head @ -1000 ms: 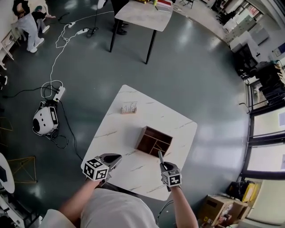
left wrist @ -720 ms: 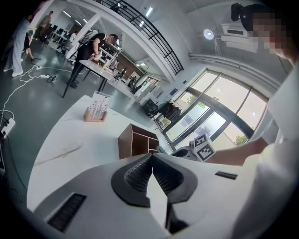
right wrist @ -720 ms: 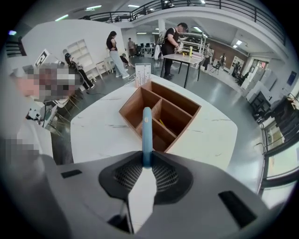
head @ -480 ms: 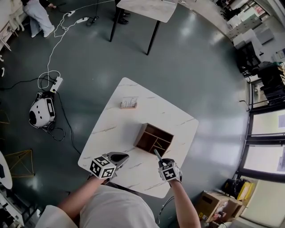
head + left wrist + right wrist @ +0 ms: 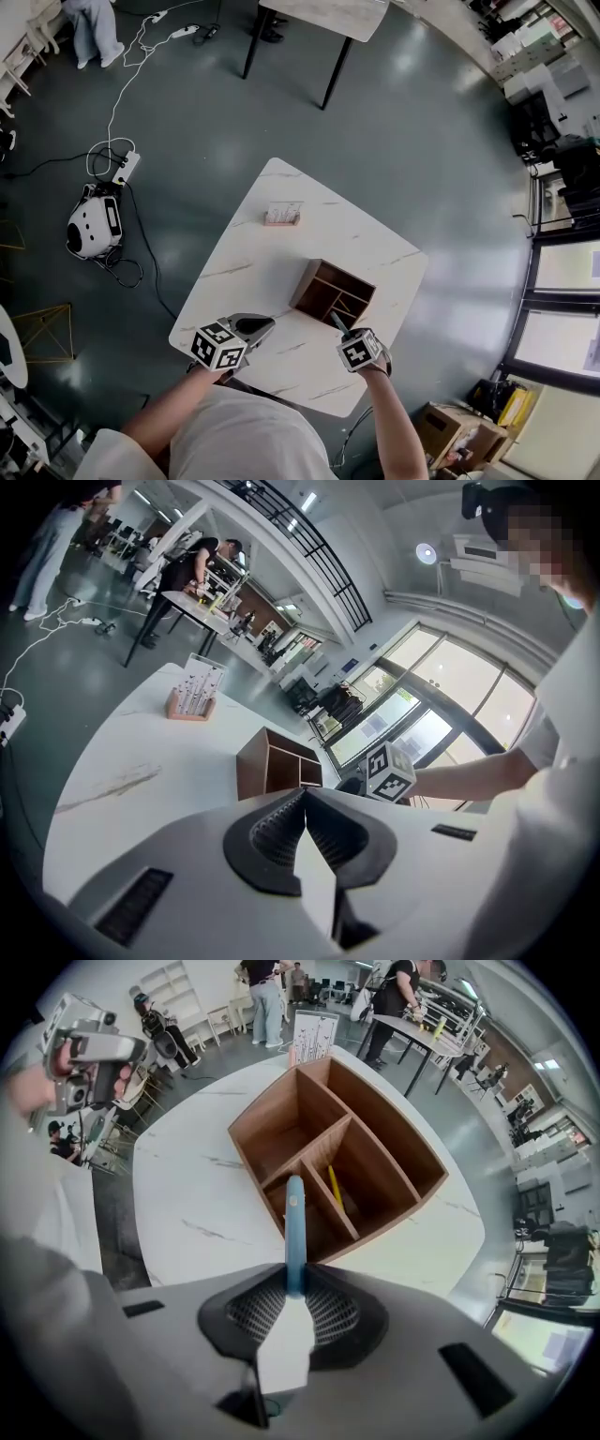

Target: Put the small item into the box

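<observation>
Right gripper view: right gripper (image 5: 294, 1288) is clamped on a slim blue pen-like item (image 5: 294, 1227), which sticks out fwd w/ its tip at the near wall of the open wooden box (image 5: 403, 1147); a yellow stick (image 5: 334, 1188) lies in one compartment. Left gripper (image 5: 305, 803) has its jaws pressed together w/ nothing btwn them. It is held over the near part of the white marble table (image 5: 141, 761), w/ the box ahead & a small rack (image 5: 194, 694) farther back.

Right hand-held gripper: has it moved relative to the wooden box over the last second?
Yes. The right hand-held gripper, shut on the blue pen, has come closer to the wooden box in the head view.
</observation>
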{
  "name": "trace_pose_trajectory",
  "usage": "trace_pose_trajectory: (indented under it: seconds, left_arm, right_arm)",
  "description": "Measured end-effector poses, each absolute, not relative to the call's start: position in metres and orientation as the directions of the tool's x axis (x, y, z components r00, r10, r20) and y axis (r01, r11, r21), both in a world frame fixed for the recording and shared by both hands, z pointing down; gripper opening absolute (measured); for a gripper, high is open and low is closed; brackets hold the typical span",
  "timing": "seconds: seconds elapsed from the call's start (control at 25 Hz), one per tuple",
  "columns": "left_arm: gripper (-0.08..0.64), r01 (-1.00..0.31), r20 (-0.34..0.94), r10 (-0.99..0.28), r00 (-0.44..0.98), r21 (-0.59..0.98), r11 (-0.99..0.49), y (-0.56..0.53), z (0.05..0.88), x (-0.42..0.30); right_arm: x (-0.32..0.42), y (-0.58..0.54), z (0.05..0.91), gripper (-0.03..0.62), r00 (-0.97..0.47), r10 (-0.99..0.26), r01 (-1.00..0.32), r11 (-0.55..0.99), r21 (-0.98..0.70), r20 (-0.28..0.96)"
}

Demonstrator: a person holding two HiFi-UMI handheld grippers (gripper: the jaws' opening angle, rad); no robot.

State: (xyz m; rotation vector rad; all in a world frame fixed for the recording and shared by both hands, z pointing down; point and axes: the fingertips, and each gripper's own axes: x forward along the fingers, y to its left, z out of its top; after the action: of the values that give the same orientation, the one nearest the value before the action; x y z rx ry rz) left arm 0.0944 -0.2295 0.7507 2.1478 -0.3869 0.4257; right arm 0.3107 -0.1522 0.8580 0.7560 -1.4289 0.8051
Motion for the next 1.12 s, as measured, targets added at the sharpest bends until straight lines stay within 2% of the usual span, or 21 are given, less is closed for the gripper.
trace_pose_trajectory:
  seconds: [0.64,1.12]
  left_arm:
    - [0.014,-0.442,0.451,-0.124,0.884,0.72,-0.535,-0.238,0.76,0.092]
    - [0.014,-0.457,0.461,-0.136,0.877,0.713,-0.532,-0.228,0.758,0.092]
  right_arm:
    - [0.318,-0.169,0.857,0.078,-0.09,-0.034,-0.904,0.422,-0.067,0.995]
    - [0.323,-0.161,0.854,0.11,-0.122,-0.087,-0.925,0.372,-0.081,0.989]
